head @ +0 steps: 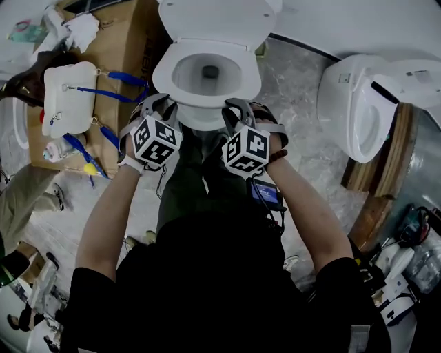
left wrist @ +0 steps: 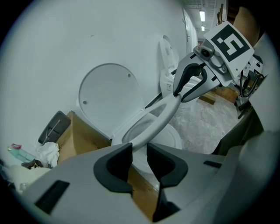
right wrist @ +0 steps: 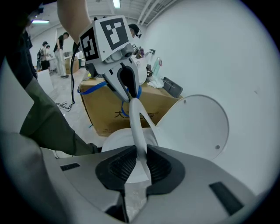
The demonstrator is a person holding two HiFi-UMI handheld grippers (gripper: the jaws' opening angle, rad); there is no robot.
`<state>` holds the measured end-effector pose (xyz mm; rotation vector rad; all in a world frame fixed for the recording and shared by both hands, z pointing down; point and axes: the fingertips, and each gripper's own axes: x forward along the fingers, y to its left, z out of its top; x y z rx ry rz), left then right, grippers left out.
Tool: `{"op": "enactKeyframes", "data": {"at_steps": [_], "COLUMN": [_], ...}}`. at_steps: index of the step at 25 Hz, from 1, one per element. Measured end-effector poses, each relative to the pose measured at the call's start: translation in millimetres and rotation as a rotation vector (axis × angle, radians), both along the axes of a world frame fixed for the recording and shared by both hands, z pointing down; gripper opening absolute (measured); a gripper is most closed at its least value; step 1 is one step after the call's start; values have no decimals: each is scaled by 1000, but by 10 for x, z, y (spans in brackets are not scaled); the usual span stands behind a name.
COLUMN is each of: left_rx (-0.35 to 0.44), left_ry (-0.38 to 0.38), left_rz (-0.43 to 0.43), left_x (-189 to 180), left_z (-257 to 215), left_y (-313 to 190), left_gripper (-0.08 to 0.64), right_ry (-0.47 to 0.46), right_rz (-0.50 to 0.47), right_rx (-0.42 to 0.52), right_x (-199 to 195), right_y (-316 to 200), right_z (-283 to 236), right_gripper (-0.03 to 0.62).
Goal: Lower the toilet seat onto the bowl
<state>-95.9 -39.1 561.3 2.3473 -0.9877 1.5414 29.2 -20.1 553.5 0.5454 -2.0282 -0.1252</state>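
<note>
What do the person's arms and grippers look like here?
Both the left gripper and right gripper have light grey bodies with black pads, and each carries a white cube printed with black square markers. A black cable trails from the right one. The person wears a black short-sleeved top; a white band wraps the left wrist.

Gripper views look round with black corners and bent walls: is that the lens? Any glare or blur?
Yes, the lens. Left gripper view: walls bow, corners go black, ceiling lamps blow out white. Right gripper view: same bowing, a lamp glares at the top, the seat is sharp. Head view: even light, milder bending, the black shirt shows no detail.
</note>
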Motion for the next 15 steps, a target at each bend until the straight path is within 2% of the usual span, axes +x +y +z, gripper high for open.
{"op": "enactKeyframes", "data": {"at_steps": [6, 15], "left_rx": [-22, -48], "left_ry": [14, 43], "left_rz": [-41, -26], "left_x": [-58, -151], "left_z": [205, 501], "left_y": [186, 404], "left_gripper": [110, 110], "right_ry": [20, 48], "right_rz": [-28, -61], "right_rx": [2, 44], "right_x": [-56, -110], "right_y": [188, 425], "right_z": [205, 514], "right_gripper": [84, 86]}}
